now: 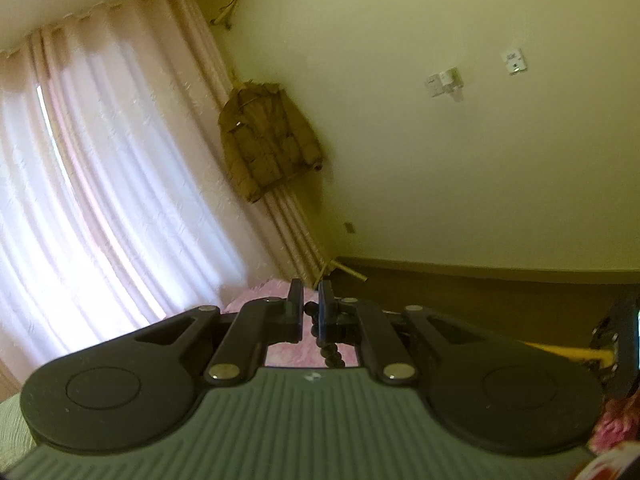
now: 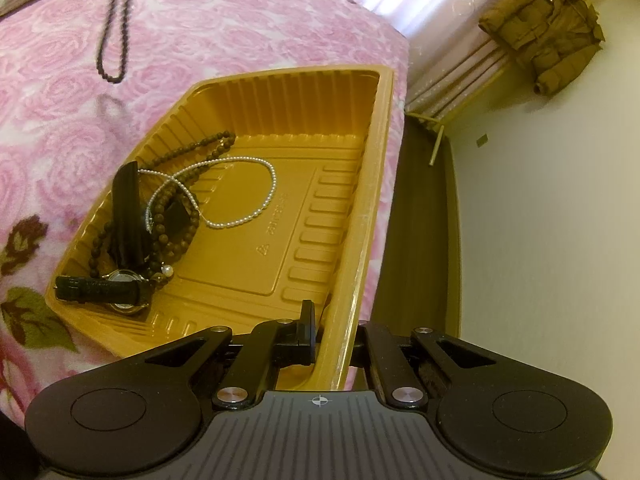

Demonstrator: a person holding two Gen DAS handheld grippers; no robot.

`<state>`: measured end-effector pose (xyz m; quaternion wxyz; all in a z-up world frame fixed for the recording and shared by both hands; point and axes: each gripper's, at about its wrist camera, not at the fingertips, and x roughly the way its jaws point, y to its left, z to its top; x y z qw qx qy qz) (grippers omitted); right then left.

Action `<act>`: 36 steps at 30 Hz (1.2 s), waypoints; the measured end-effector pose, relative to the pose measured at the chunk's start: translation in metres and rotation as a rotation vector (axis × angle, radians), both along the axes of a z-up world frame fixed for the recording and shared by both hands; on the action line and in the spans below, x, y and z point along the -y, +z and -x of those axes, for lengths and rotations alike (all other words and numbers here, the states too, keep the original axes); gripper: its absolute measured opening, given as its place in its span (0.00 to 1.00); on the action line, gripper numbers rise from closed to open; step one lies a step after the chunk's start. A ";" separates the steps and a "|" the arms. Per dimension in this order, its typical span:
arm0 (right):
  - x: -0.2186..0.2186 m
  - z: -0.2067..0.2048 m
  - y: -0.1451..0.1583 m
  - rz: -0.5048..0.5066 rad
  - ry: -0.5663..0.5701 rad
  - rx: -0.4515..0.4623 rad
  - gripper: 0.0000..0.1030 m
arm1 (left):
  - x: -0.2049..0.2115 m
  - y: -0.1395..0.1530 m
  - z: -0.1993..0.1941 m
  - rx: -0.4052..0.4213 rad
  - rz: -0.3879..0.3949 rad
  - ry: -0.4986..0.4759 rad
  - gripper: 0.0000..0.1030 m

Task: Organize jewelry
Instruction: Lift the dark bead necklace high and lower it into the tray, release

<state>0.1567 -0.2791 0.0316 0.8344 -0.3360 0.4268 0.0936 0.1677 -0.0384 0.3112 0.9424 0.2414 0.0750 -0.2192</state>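
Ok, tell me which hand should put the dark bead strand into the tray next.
Left. The left gripper is shut on the bead strand, which hangs above the blanket. The right gripper is clamped on the tray rim, steadying it.

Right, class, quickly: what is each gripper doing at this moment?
Left gripper: shut on a dark bead necklace.
Right gripper: shut on the gold tray's rim.
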 end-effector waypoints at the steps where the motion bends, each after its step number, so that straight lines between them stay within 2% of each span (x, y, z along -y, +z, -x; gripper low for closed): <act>1: 0.000 0.000 0.000 0.000 0.000 -0.001 0.05 | 0.007 0.003 0.000 0.004 0.001 -0.012 0.06; 8: 0.000 -0.001 0.001 -0.007 -0.002 0.003 0.05 | 0.048 0.023 -0.001 0.021 0.032 -0.087 0.06; 12: 0.002 0.000 0.001 -0.012 -0.003 0.002 0.05 | 0.068 0.020 -0.001 0.015 0.033 -0.120 0.06; 15: 0.003 0.000 0.000 -0.014 -0.003 0.002 0.05 | 0.082 0.005 -0.006 0.003 0.011 -0.126 0.06; 23: 0.003 -0.002 -0.001 -0.018 -0.004 0.001 0.05 | 0.110 -0.056 -0.035 -0.139 -0.030 -0.142 0.06; 29: 0.004 -0.003 -0.002 -0.020 -0.007 -0.003 0.05 | 0.122 -0.090 -0.050 -0.241 -0.043 -0.161 0.06; 36: 0.007 -0.004 -0.004 -0.025 -0.012 -0.007 0.05 | 0.134 -0.129 -0.056 -0.323 -0.087 -0.176 0.06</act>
